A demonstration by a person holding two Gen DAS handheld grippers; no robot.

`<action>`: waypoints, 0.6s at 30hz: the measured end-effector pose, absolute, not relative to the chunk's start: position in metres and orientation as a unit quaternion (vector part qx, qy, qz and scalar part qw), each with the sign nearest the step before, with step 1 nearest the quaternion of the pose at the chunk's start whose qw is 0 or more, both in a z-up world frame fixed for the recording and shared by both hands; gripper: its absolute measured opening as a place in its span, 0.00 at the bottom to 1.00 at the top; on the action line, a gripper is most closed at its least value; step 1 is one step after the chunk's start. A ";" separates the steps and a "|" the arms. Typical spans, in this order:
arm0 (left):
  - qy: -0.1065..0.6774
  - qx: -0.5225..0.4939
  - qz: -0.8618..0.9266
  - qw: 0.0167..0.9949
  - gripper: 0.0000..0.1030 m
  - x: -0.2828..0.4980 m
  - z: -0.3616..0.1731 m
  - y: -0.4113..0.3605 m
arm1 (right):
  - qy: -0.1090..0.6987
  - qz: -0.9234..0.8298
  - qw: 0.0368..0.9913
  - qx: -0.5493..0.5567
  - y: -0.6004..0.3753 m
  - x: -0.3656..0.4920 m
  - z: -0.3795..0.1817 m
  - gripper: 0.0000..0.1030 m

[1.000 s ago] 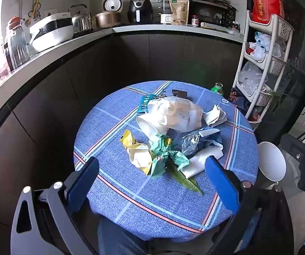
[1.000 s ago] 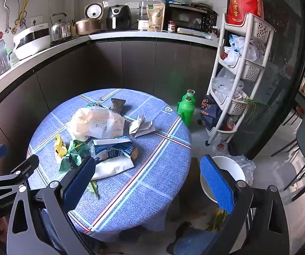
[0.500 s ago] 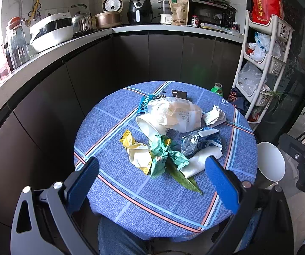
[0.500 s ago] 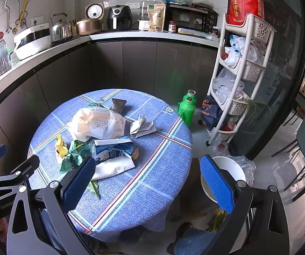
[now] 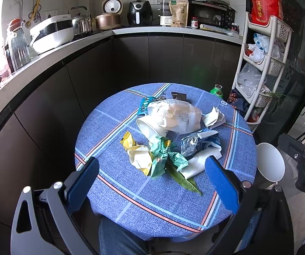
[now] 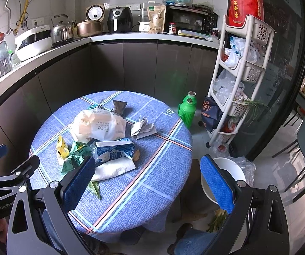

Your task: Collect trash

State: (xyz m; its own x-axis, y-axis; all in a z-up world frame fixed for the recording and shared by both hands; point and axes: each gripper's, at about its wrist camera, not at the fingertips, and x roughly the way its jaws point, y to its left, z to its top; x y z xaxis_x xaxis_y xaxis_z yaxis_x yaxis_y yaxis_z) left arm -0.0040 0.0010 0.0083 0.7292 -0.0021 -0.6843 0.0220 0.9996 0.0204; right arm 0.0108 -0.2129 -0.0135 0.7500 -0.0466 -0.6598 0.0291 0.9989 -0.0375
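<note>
Both grippers hung above the near edge of the round surface point(image 5: 131, 199), which was covered by a blue checked cloth. The left gripper point(image 5: 152, 182) had its jaws spread wide and held nothing; the right gripper point(image 6: 148, 182) was likewise wide apart and empty.

The trash lay heaped near the middle of the surface: a big crumpled white bag point(image 5: 178, 116) at the back, with a paper cup point(image 5: 150, 127) on its side touching it, a yellow wrapper point(image 5: 129, 142) to the left, a green wrapper point(image 5: 165, 157) in front, and a blue and white packet point(image 6: 114, 150) beside that. A folded paper scrap point(image 6: 142, 128) sat just right of the white bag. A green leaf point(image 5: 184, 180) stuck out from under the heap.

On the floor right of the surface stood a white bin point(image 6: 229, 170), and a green bottle point(image 6: 187, 110) beyond it.
</note>
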 end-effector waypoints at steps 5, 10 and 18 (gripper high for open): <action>0.368 0.014 -0.006 0.930 0.97 -0.004 0.008 0.001 | 0.353 -0.020 0.935 -0.012 -0.210 0.009 -0.011 0.92; 0.368 0.014 -0.006 0.930 0.97 -0.004 0.008 0.000 | 0.353 -0.020 0.935 -0.012 -0.210 0.010 -0.010 0.92; 0.368 0.014 -0.006 0.930 0.97 -0.004 0.008 0.000 | 0.353 -0.019 0.935 -0.012 -0.209 0.010 -0.009 0.92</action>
State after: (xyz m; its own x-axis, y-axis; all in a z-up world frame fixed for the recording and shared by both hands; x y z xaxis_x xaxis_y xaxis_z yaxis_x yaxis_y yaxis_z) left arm -0.0044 0.0003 0.0082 0.7297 0.0001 -0.6838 0.0206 0.9995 0.0221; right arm 0.0104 -0.2094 -0.0092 0.7504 -0.0446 -0.6595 0.0283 0.9990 -0.0354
